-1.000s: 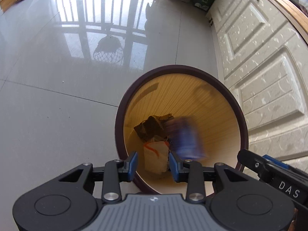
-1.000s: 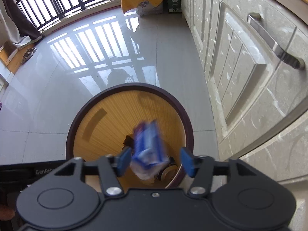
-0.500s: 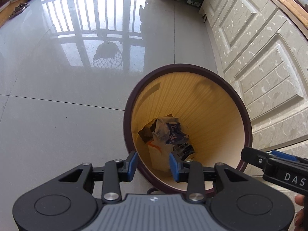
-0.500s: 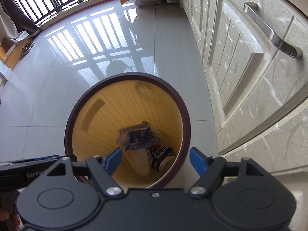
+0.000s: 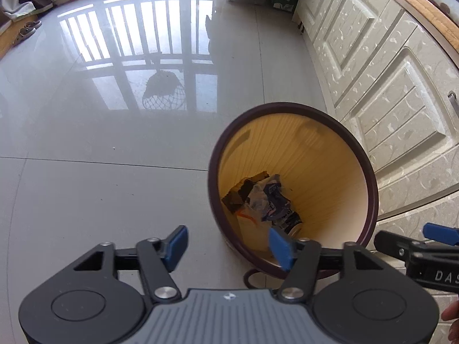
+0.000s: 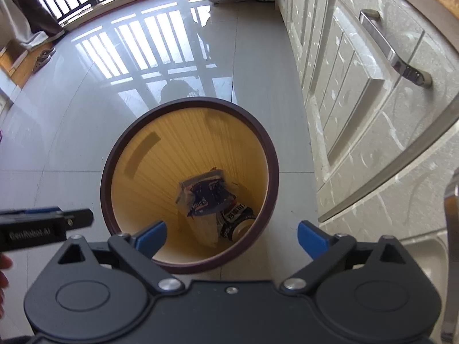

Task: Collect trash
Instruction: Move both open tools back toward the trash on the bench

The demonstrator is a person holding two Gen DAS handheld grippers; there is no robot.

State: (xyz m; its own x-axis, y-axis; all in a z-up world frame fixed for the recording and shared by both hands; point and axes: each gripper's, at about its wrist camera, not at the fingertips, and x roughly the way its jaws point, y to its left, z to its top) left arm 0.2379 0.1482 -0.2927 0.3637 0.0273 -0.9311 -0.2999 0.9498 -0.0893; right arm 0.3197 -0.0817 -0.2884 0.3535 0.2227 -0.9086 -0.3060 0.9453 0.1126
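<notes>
The right gripper [image 6: 231,236] hangs over the bin [image 6: 259,140], jaws just opened wide and empty, so the blue wrapper [image 6: 208,196] lies at the bottom on the other trash. The left gripper [image 5: 226,245], jaws also just opened and empty, hovers over the bin's near rim.

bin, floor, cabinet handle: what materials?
Bin: probably plastic, ribbed yellow inside, dark glossy rim.
Floor: glazed tile, mirror reflections and grout lines.
Cabinet handle: brushed metal by its sheen.
</notes>
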